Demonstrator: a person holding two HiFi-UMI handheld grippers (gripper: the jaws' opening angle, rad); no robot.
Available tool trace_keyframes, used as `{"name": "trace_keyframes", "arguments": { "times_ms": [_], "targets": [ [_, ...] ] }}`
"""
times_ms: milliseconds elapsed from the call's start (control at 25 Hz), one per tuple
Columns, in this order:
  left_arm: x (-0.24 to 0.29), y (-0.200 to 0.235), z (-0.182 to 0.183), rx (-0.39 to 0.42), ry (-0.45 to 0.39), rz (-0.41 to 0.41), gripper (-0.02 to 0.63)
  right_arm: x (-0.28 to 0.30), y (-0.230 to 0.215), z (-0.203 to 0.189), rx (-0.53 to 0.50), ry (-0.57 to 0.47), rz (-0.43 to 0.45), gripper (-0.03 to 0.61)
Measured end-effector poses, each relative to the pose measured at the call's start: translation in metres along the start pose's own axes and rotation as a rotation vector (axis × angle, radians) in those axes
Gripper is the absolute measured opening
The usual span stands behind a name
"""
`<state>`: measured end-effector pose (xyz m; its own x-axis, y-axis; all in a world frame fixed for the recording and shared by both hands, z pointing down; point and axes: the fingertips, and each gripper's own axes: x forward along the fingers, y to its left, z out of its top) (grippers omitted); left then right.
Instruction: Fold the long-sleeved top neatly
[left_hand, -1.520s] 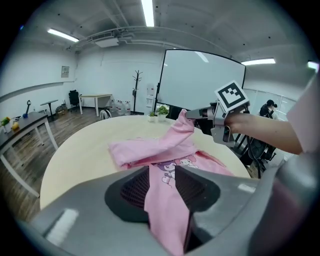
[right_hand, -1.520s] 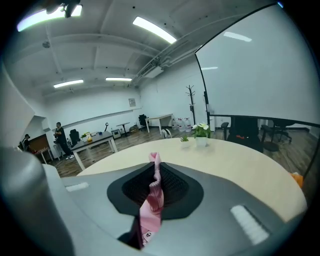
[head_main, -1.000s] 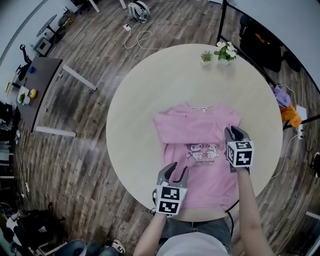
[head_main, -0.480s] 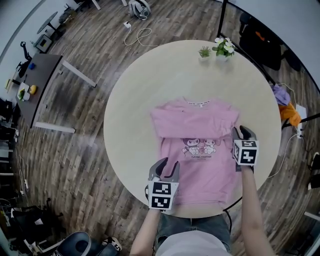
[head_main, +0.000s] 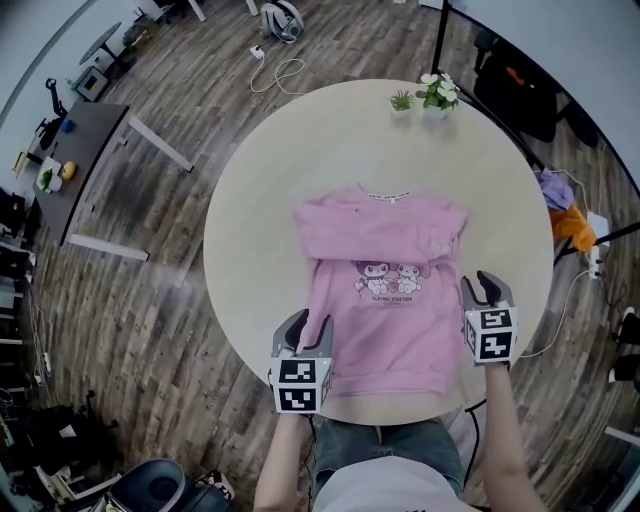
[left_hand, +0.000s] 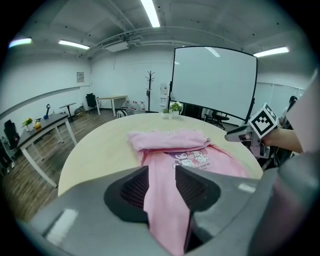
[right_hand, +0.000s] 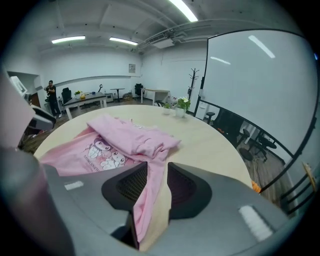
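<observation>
- While the pink long-sleeved top (head_main: 385, 320) lies flat on the round table (head_main: 270, 180), sleeves folded across its chest, I hold a gripper at each lower side.
- My left gripper (head_main: 308, 324) is half open, with the top's left edge between its jaws but not pinched.
- My right gripper (head_main: 484, 285) has just been opening, and its jaws loosely straddle the right edge.
</observation>
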<state>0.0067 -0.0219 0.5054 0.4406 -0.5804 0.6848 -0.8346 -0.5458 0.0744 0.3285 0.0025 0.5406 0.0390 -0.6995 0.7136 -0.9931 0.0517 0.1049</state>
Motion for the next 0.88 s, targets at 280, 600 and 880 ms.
{"name": "trace_keyframes", "arguments": {
  "times_ms": [280, 600, 880],
  "targets": [
    [-0.016, 0.002, -0.043, -0.036, 0.033, -0.004, 0.279, -0.039, 0.029, -0.056, 0.033, 0.056, 0.027, 0.167],
    [-0.032, -0.019, -0.093, -0.010, 0.114, -0.097, 0.300, -0.082, 0.067, -0.120, 0.129, 0.121, 0.050, 0.173],
    [-0.047, -0.019, -0.128, 0.010, 0.163, -0.141, 0.305, -0.108, 0.093, -0.148, 0.195, 0.134, 0.039, 0.189]
  ]
}}
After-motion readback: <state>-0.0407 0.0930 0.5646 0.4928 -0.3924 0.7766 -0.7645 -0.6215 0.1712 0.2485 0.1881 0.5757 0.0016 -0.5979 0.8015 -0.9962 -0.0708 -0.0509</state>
